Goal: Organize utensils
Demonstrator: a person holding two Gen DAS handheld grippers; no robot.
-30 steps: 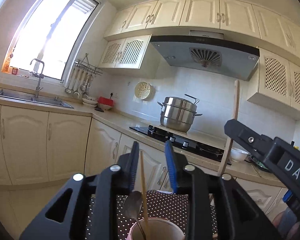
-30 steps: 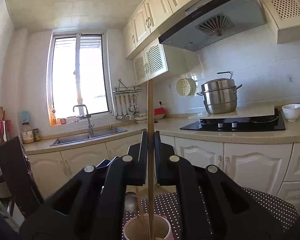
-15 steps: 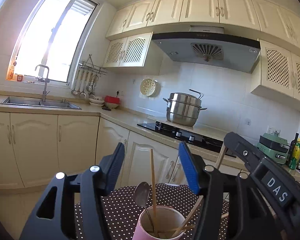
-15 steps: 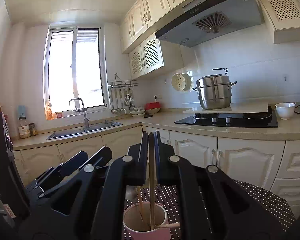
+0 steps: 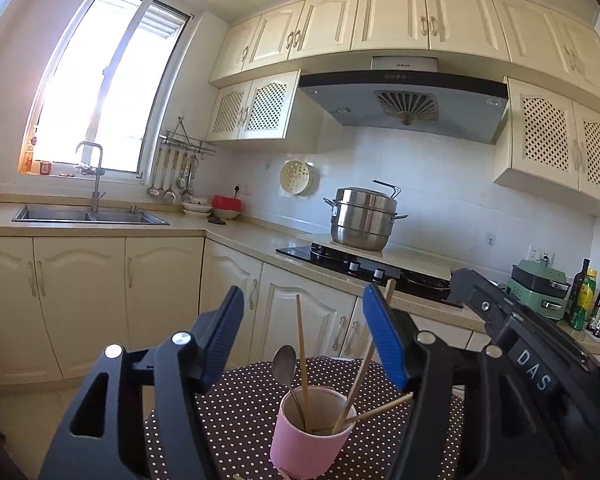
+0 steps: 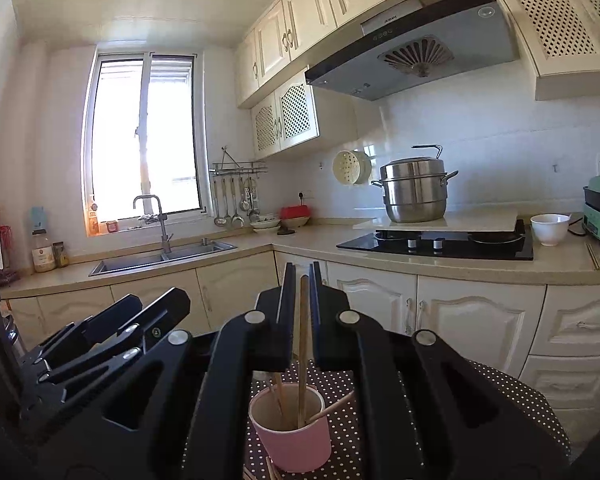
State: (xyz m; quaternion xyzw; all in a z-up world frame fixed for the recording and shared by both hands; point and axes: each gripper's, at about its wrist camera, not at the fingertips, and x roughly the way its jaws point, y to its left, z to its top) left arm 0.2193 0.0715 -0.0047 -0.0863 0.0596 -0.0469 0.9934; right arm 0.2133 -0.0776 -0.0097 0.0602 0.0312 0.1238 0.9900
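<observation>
Several utensils already stand in the pink cup (image 5: 308, 428) on the dotted bench (image 5: 236, 412): a spoon (image 5: 285, 360), an upright chopstick (image 5: 301, 344), and two more sticks leaning toward the right rim. So most of the sorting looks done.

The right gripper (image 6: 302, 280) has its fingers nearly together on one more chopstick (image 6: 302, 328), whose lower end is already inside the cup; judging by that, what is left for it is to let go. Something light and stick-like lies on the cloth at the cup's foot (image 6: 270, 466), too cropped to name; it may be a further piece to collect.

The left gripper (image 5: 300, 320) holds nothing. Its blue fingers (image 5: 384, 340) are spreading wide, with the upright chopstick and the spoon seen between them but untouched.

Room is tight around the cup: both tools crowd it, the left one just beside the right in the right wrist view. The bench's far edge is close behind the cup, with open floor and then cabinet doors (image 5: 80, 300) beyond. Upward and backward look free; a sideways sweep could catch the leaning sticks and tip the light cup.
</observation>
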